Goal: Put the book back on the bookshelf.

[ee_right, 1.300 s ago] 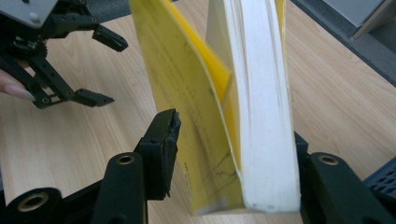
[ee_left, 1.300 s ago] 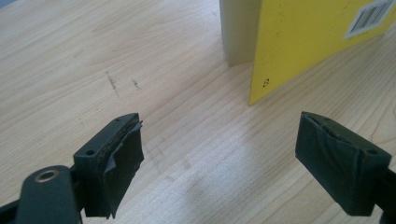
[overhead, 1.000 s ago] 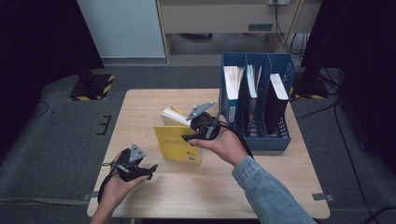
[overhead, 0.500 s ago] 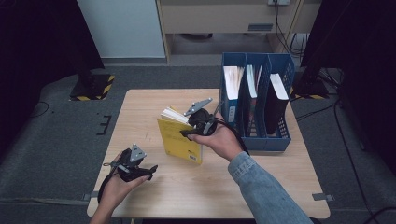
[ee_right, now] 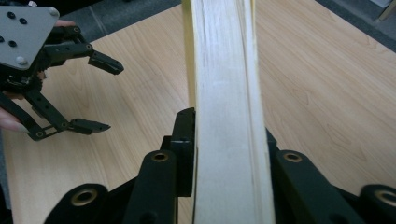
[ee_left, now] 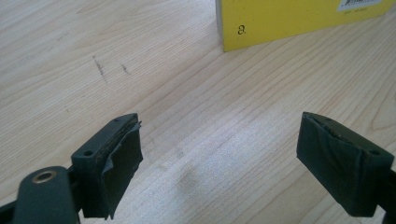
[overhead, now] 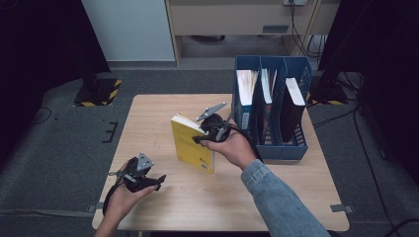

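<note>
A pale wooden table [overhead: 163, 113] stands on grey carpet in a dim room, with dark stands on either side and a white panel behind. At the table's far right sits a blue rack [overhead: 276, 148] with three compartments, each holding upright books or papers.

Your right gripper [overhead: 201, 139] is clamped on a yellow book [overhead: 190, 143], just left of the rack and near the middle of the table. The book stands raised on its lower edge, tilted a little, with the page edges facing up toward you. In the right gripper view the book's [ee_right: 229, 116] pale page block runs up between the two black jaws, which press against its covers from both sides.

Your left gripper [overhead: 157, 181] rests in your left hand [overhead: 121, 197] near the front left edge of the table, well apart from the book. Its jaws are spread wide with nothing between them. In the left gripper view they frame bare wood, and the book's [ee_left: 299, 18] lower corner meets the table farther off.
</note>
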Tool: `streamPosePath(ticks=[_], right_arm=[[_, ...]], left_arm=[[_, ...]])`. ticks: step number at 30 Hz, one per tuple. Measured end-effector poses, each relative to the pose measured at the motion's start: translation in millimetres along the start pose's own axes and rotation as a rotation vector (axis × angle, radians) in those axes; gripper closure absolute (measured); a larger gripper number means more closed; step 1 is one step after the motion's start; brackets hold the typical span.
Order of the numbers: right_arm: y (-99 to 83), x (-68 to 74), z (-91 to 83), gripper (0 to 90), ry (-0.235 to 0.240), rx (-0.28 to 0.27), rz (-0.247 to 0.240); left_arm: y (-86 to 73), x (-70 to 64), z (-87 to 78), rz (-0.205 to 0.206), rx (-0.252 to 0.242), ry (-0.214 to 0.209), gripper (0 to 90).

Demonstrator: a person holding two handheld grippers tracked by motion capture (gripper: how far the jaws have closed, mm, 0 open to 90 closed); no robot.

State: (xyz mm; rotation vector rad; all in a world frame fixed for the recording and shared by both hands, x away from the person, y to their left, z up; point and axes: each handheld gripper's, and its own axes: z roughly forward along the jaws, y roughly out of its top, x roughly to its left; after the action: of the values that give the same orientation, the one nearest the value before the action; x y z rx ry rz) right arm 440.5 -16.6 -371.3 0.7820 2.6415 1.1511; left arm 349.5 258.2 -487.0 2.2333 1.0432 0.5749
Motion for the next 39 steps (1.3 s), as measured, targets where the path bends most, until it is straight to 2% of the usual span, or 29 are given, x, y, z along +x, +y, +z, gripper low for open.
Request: streamPosePath(ticks=[8,11,12,15,16,24,29,31,36,39], right_arm=[[1.3,-7.6,-2.1,74.3,-0.011,-0.006,0.092],[2.3,-7.7,-4.9,74.4,-0.017,-0.015,0.109],[2.4,-7.9,-5.9,74.4,-0.015,-0.018,0.111],[1.1,-7.5,-10.8,74.4,-0.016,-0.018,0.137],[-0.1,-7.3,-12.8,74.4,-0.015,-0.022,0.140],[-13.4,-12.6,-30.0,74.4,0.016,-0.054,0.204],[-20.4,-15.7,-37.0,74.4,0.002,-0.072,0.221],[-23.4,-18.8,-39.5,74.4,-0.004,-0.078,0.234],[-28.8,-23.8,-46.0,74.4,-0.012,-0.094,0.259],[-31.4,-25.5,-50.5,74.4,-0.011,-0.107,0.271]], left_arm=[[-1.8,5.0,-0.9,-0.020,0.001,0.004,13.0],[-3.5,7.5,-1.1,-0.022,0.001,-0.007,10.3],[-4.2,8.0,-0.8,-0.021,0.000,-0.013,9.4],[-6.7,12.6,0.9,-0.016,-0.017,-0.069,5.9],[-7.5,14.2,1.9,-0.024,-0.022,-0.073,5.8],[-21.8,31.9,13.1,-0.052,0.041,-0.050,5.8],[-32.0,44.7,17.3,-0.109,0.038,-0.031,5.9],[-32.4,45.2,18.2,-0.121,0.037,-0.030,5.9],[-31.2,40.5,22.3,-0.099,0.067,-0.040,5.8],[-32.2,38.7,25.7,-0.105,0.082,-0.043,5.5]])
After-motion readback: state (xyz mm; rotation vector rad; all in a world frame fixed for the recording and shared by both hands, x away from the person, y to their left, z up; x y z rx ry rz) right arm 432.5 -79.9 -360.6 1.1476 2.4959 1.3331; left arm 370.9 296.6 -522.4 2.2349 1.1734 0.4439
